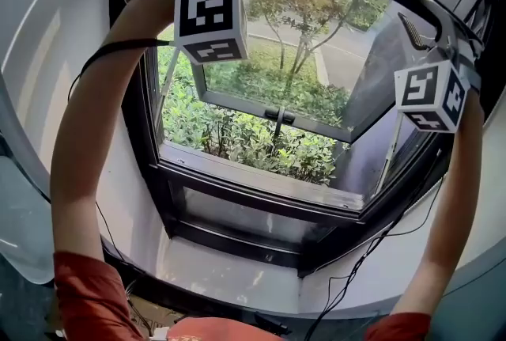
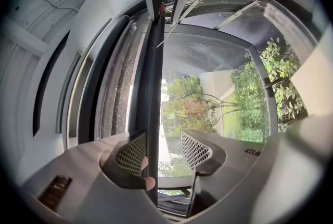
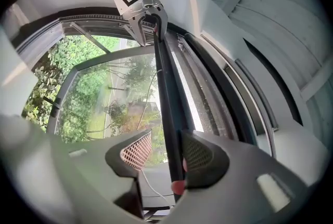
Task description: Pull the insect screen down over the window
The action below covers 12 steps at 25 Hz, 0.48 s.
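two grippers are up high on the window (image 1: 261, 183). in the head view my left gripper (image 2: 164, 149) has its cube at 11 o'clock and my right gripper (image 3: 165, 151) has its cube at 2 o'clock. the bar (image 2: 151, 82) runs between them. in each gripper view it goes from the jaws at 6 o'clock up to the other gripper at 12.

left jaws stand apart with the bar between them. it lies against the 9 o'clock pad (image 2: 130, 153), and the 3 o'clock pad is clear of it, with daylight in the gap. right jaws are apart too, with the bar touching the 3 o'clock pad and the 9 o'clock pad off it. neither one clamps. i read both as hooked over the bar, not squeezing it.

progress: a narrow speckled strip just beside the bar looks like the screen (image 2: 115, 77), so some of it seems to be out of its housing. the head view shows the opening bare. the bushes, the road and the open sash (image 1: 277, 116) between 12 and 3 o'clock are all sharp, with no mesh over them down to the bottom rail.

my call is that the pull has begun but is early, with most of the travel left. what remains is to bring the bar down level to 6 o'clock and seat it. i cannot tell where any catch is. risks: loose jaws could slip off the bar, or one end could lead and jam it.
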Tool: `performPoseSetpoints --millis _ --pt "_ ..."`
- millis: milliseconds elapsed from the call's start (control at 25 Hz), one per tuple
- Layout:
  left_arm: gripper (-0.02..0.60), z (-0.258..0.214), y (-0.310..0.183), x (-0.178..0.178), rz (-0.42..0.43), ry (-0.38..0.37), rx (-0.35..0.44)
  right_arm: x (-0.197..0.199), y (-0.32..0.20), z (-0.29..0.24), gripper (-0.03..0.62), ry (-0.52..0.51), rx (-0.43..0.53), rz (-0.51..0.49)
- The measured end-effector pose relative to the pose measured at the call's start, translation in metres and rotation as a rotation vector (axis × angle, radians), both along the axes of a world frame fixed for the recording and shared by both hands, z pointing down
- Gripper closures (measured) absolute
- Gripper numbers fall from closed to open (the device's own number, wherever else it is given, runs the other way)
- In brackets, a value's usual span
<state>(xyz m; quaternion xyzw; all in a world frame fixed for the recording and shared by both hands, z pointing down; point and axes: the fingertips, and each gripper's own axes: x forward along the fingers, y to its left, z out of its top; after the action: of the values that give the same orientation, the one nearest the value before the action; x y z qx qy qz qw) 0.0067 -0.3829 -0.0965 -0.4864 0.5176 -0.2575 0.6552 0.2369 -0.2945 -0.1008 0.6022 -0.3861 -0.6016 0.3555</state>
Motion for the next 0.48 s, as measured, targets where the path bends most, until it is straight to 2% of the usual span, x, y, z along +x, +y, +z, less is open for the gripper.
performPoseSetpoints --millis 280,480 --pt "0.373 0.040 -0.001 -0.003 0.017 -0.005 -0.033 -0.004 0.000 0.038 0.407 -0.011 -0.023 -0.038" --pt "0.376 0.070 0.002 -0.002 0.022 -0.027 -0.053 -0.003 0.000 0.067 0.408 0.000 -0.019 -0.017"
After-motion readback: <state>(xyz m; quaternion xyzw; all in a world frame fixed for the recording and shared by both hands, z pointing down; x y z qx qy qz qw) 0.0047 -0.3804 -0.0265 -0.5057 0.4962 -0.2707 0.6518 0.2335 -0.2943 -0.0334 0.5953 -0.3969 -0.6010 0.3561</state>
